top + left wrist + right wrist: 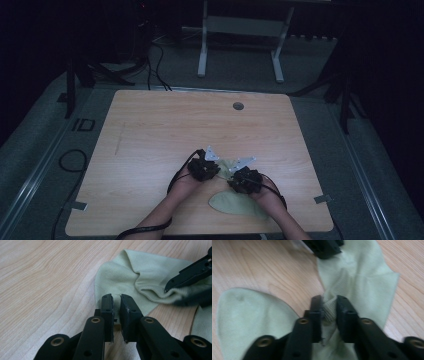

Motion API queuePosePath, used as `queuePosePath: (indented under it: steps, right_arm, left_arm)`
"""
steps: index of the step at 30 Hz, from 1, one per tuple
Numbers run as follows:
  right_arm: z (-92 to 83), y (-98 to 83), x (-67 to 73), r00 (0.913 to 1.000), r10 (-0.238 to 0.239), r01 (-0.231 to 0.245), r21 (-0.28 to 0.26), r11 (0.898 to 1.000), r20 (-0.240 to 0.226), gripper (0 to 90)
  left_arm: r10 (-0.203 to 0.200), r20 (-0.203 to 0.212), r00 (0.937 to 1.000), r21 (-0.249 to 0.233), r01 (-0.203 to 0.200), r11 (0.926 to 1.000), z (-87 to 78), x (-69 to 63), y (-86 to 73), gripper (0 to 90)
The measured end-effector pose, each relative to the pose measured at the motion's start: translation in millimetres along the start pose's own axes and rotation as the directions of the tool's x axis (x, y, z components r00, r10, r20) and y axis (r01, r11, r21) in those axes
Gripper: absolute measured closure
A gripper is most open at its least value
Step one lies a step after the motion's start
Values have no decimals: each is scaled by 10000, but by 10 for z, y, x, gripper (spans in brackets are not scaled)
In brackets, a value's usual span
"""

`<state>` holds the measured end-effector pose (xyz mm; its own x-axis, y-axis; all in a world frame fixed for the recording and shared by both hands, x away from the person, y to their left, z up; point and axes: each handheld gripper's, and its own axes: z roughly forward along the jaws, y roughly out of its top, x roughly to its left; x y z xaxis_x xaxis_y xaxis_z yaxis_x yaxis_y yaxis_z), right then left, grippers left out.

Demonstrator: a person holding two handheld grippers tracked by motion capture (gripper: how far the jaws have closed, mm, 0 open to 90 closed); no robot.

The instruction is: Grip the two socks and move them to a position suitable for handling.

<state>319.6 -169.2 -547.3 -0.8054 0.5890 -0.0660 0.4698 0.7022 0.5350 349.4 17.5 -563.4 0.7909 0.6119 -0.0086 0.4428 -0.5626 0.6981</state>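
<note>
**Operator:** Holding a pale green sock (235, 202) near the front edge of the counter (150, 130), I have both claws on the cloth. My right claw (329, 312) is nearly closed, its jaws pinching the ribbed cuff between them. My left claw (117, 308) is closed to a narrow slit on a thin edge of the same fabric; in the high view it sits at (204, 168), just beside the right one (245, 181).

**Trainee:** How should the step be done well?

**Operator:** My judgement: keep both pinches firm and draw the claws apart evenly, low over the wood, so the bunched fold by the cuff flattens instead of twisting. The left bite looks shallow, so a hard tug could slip it free; a deeper bite first would be safer.

**Trainee:** And the setting?

**Operator:** Light wood-grain laminate, smooth, with a round cable port (238, 106) near the far edge. Beyond it stands a white frame (240, 45) on grey carpet; black cables (157, 70) trail at the far left. The room is dim.
</note>
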Motion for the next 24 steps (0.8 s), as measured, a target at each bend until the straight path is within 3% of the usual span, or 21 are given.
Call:
queuePosePath:
  steps: [7,13,20,24]
  right_arm:
    - [-164,7,-64,9999,88,-83,-384,9992,143,829]
    - [-404,-46,-254,9957,789,-733,-1091,9913,478,829]
    - [-525,-247,-637,9741,2059,-1923,-1366,9718,932,827]
    - [-481,-365,-795,9616,2608,-2493,-1253,9603,855,821]
  left_arm:
    - [-4,-149,9999,26,4,10000,-11,-23,-7,804]
    - [63,-188,9998,89,-62,9999,-24,-33,-13,804]
    - [24,-271,9996,121,-21,9999,-27,-46,-12,804]
    - [-38,-196,9998,91,40,10000,-18,-51,-8,804]
